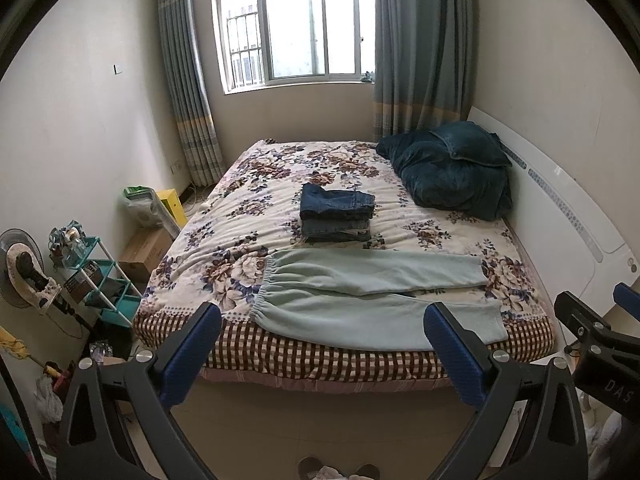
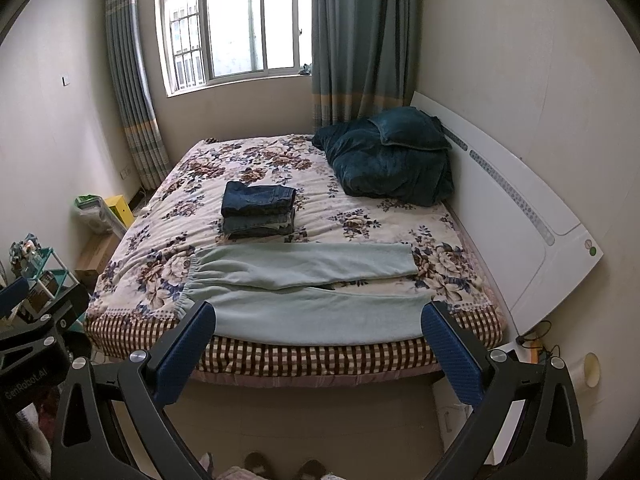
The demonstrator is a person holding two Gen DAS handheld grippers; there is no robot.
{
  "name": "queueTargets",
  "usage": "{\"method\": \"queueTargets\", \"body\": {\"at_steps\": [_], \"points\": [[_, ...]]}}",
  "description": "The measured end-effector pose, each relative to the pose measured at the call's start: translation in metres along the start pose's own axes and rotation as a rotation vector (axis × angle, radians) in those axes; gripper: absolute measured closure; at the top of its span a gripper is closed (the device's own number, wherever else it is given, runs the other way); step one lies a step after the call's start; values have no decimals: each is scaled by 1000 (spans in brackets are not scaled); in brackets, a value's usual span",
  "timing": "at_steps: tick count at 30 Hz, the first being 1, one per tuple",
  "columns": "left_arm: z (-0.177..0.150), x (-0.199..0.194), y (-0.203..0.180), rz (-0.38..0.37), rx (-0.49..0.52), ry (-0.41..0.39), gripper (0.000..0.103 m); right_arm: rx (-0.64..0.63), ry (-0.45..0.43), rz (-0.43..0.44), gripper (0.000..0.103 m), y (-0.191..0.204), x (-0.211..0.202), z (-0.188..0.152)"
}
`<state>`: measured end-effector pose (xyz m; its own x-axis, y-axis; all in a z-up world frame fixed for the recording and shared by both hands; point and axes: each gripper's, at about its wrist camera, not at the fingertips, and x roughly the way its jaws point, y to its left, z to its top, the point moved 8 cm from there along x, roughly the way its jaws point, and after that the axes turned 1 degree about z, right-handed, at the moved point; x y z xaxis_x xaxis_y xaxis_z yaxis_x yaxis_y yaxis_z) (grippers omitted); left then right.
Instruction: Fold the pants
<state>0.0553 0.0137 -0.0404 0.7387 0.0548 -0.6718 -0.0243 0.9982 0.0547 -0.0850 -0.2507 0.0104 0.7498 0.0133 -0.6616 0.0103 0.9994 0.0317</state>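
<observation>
Bed: a bed [image 1: 240, 208] with a floral cover is filling the middle of a small room, its checked near edge [image 1: 320, 354] facing the cameras.
Pants: pale green pants [image 1: 360, 292] are lying flat across the bed's near edge, waistband toward 9 o'clock, legs stretching toward 3 o'clock; the nearer leg is hanging slightly over the edge.
Behind them: a stack of folded jeans [image 1: 338, 214] is sitting at 12 o'clock of the pants, just apart from them.
Far corner: a dark teal blanket [image 1: 448, 168] is heaped at 2 o'clock against a white headboard [image 1: 560, 208].
Room: a window [image 1: 296, 28] with grey-blue curtains [image 1: 416, 40] is standing at 12 o'clock; teal shelves [image 1: 104, 276] and a cardboard box [image 1: 144, 252] are crowding the floor at 9 o'clock.
Open room: bare floor [image 1: 320, 420] is running between the tools and the bed's near edge.
Left tool [image 1: 322, 354]: it is hovering short of the bed with fingers spread wide, gripping nothing.
Right tool [image 2: 318, 352]: it is likewise hovering with fingers spread wide, holding nothing, beside the left one.
</observation>
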Motion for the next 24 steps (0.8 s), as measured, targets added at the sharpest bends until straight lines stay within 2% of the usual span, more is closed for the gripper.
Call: {"method": "queueTargets", "body": {"at_steps": [16,24], "points": [[-5,5,-3,24,-12,7,0,13,-6,9,0,-1,0,0],[-2,46,-13,93,-47,23,0,62,20,24,0,-25,45,0]]}}
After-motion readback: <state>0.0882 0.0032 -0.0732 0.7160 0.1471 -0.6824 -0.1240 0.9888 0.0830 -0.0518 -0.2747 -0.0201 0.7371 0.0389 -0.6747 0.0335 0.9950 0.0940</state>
